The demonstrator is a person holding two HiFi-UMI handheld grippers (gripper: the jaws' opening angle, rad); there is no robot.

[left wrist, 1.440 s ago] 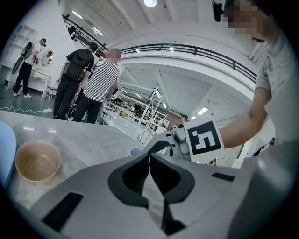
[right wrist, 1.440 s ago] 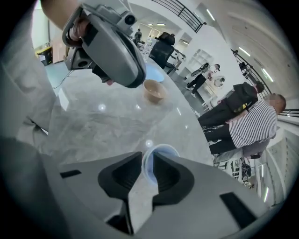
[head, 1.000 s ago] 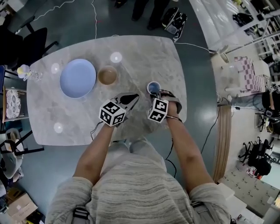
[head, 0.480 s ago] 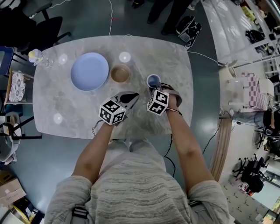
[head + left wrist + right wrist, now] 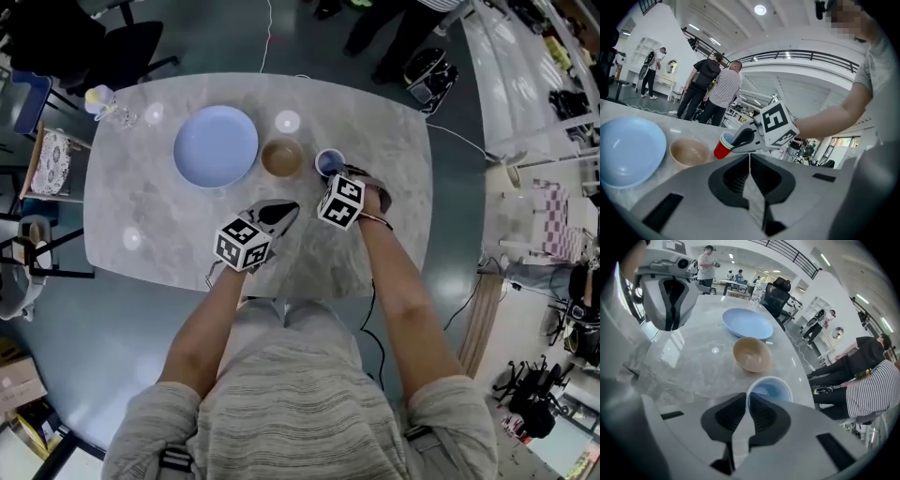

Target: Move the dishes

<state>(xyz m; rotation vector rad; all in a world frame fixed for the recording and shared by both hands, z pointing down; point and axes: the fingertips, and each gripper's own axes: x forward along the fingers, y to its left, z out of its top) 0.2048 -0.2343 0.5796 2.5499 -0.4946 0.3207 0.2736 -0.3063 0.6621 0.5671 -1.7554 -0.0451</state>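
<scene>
A cup (image 5: 328, 163), red outside and blue inside, is beside the tan bowl (image 5: 281, 157) on the grey marble table (image 5: 366, 112). My right gripper (image 5: 329, 176) is shut on the cup's near rim (image 5: 748, 397), and its jaws have just been closing. The cup (image 5: 722, 146) tilts a little in that grip. Left of the bowl lies a pale blue plate (image 5: 217, 145). My left gripper (image 5: 289, 210) hovers nearer the table's front edge. It is shut, with nothing between its jaws (image 5: 750, 158).
A small bottle (image 5: 101, 99) stands at the table's far left corner. Chairs (image 5: 52, 161) sit off the left side. Several people (image 5: 712, 89) stand beyond the far edge, and a bag (image 5: 431, 75) lies on the floor there.
My right gripper has carried the cup left across the table, from well right of the bowl to close beside it. My left gripper has moved left too.
</scene>
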